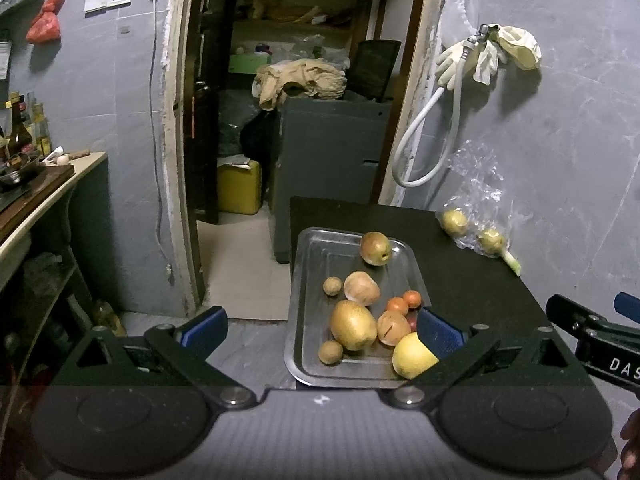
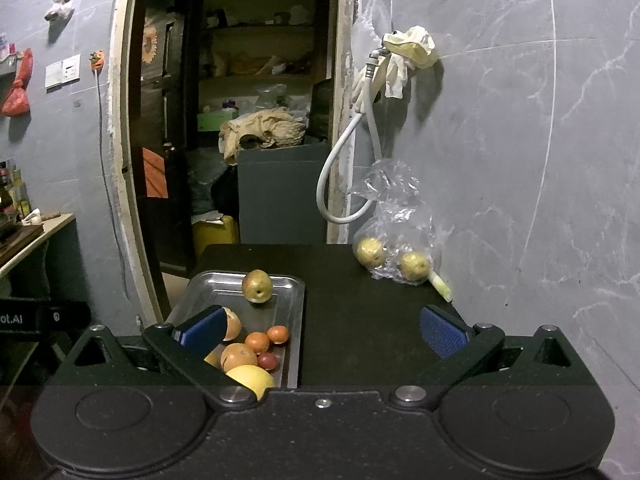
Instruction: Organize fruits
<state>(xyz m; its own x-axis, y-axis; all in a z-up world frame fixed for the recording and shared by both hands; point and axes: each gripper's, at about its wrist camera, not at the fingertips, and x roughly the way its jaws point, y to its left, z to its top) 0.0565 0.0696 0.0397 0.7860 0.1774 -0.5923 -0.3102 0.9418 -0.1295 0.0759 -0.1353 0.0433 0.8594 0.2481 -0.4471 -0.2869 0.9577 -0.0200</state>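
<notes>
Steel, shallow and rectangular, the tray (image 1: 316, 256) sits on a black table (image 1: 472, 280) and holds most of the fruit: a russet pear (image 1: 375, 248) alone at its far end, then a pale onion-like bulb (image 1: 361, 288), two small brown kiwis (image 1: 332, 285), a large golden pear (image 1: 353, 324), two tangerines (image 1: 412, 299) and a yellow grapefruit (image 1: 412, 356) at the near corner. Two more pears lie well apart in a clear plastic bag (image 2: 400, 216) against the grey wall. The left gripper (image 1: 322, 330) hangs above the tray, fingers spread wide, gripping nothing. The right gripper (image 2: 322, 330) is likewise spread and empty, its left pad (image 2: 200, 328) over the tray's near end.
</notes>
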